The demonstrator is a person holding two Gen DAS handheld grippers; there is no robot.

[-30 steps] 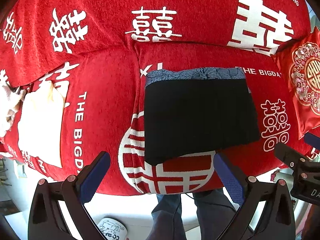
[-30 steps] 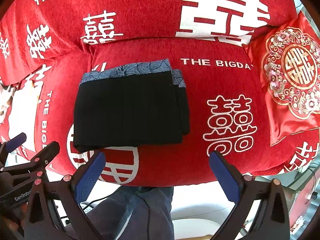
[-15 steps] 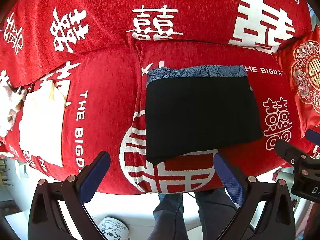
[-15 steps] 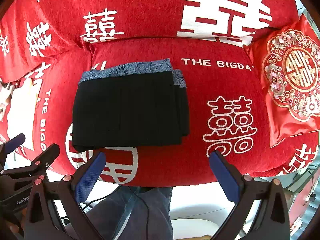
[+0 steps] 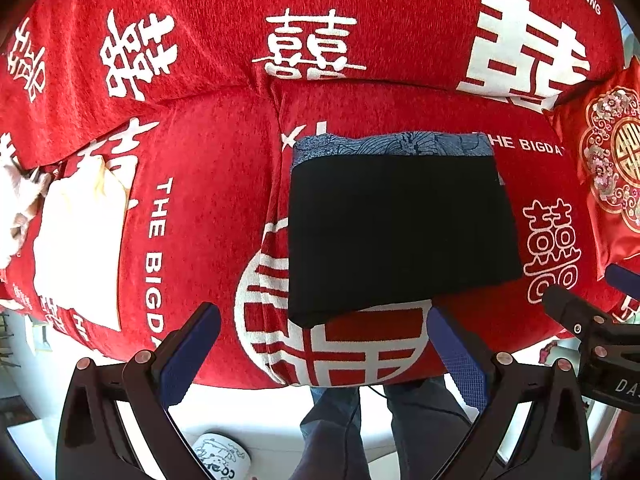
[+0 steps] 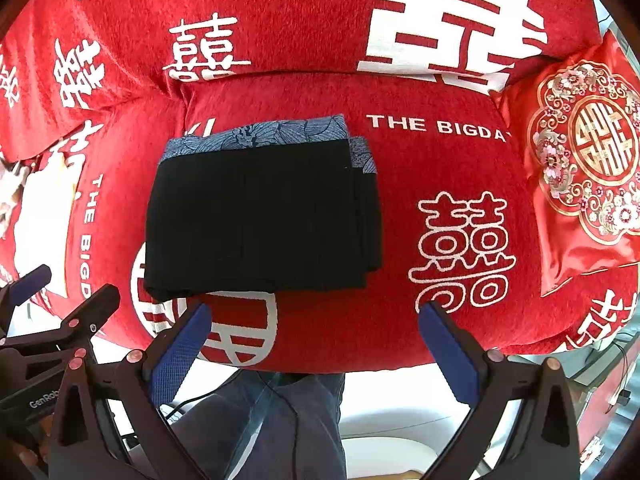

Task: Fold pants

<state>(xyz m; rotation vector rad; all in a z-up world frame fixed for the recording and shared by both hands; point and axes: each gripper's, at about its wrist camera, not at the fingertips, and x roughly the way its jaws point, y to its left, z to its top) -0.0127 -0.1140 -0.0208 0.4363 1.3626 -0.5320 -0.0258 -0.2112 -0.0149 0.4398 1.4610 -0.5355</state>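
Two grippers, my left and my right, are spread wide and hold nothing. I think the folding is done, so the pants lie flat on the sofa, at 12 o'clock from both.

Red sofa w/ big white letters. Black folded pants lie flat on mid seat, blue strip at far edge. Cream cloth on left seat. Shiny red pillow at right.

red printed sofa, embroidered cushion, white floor
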